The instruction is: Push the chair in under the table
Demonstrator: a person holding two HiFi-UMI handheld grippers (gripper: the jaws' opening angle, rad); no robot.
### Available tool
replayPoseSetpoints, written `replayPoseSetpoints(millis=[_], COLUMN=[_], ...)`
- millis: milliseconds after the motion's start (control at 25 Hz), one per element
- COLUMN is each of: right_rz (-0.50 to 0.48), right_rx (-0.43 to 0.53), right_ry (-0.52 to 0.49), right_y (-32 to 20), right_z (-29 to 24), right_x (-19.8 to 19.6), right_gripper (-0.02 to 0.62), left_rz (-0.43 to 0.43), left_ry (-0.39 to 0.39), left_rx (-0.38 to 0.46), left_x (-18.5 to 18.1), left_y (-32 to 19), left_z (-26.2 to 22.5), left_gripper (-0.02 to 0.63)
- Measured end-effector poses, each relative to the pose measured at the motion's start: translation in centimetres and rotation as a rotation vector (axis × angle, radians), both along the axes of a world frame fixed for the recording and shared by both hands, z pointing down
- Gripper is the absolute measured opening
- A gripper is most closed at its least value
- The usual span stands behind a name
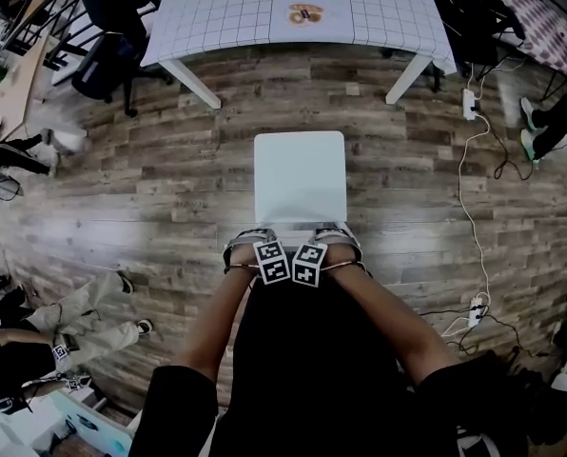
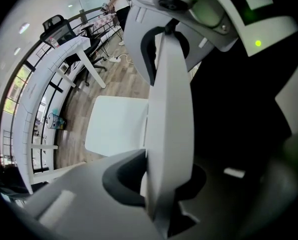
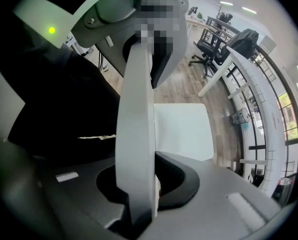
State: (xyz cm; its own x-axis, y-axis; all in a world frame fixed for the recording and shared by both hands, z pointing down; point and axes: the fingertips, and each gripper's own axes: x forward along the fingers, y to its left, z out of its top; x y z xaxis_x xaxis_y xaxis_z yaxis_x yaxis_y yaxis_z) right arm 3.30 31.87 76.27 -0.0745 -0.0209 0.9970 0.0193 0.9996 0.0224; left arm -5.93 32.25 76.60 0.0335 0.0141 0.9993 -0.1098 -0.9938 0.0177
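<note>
A white chair stands on the wood floor, its seat (image 1: pixel 300 174) a short way in front of the white grid-topped table (image 1: pixel 226 8). Both grippers point down onto the top edge of its backrest, side by side. The left gripper (image 1: pixel 251 247) is shut on the backrest (image 2: pixel 171 109), whose edge runs between its dark pads (image 2: pixel 125 183). The right gripper (image 1: pixel 333 242) clamps the same backrest (image 3: pixel 136 124) just beside it. In the left gripper view the seat (image 2: pixel 116 124) lies beyond the jaws, with the table (image 2: pixel 49 69) farther off.
Black office chairs (image 1: pixel 107 60) stand by the table's left corner, and more at the far right. A white cable and power strip (image 1: pixel 470 103) trail across the floor on the right. People sit or stand at the left edge (image 1: pixel 84 312) and the right (image 1: pixel 550 122).
</note>
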Motion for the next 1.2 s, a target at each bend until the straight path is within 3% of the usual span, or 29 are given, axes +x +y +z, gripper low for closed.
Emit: replayPoseSetpoints(millis=[800, 1200], right_rz=[0.0, -0.015], right_rx=[0.014, -0.004], right_ry=[-0.001, 0.0], right_y=[-4.7, -11.3], right_z=[0.5, -1.7], right_x=[0.5, 0.0], right_gripper=[0.078, 0.077], left_rz=[0.005, 0.027], left_ry=[-0.012, -0.002], left_rx=[0.001, -0.023], left_x=[0.6, 0.2], left_y=[-4.5, -11.1], left_z=[0.5, -1.6], left_gripper=[0.089, 0.089])
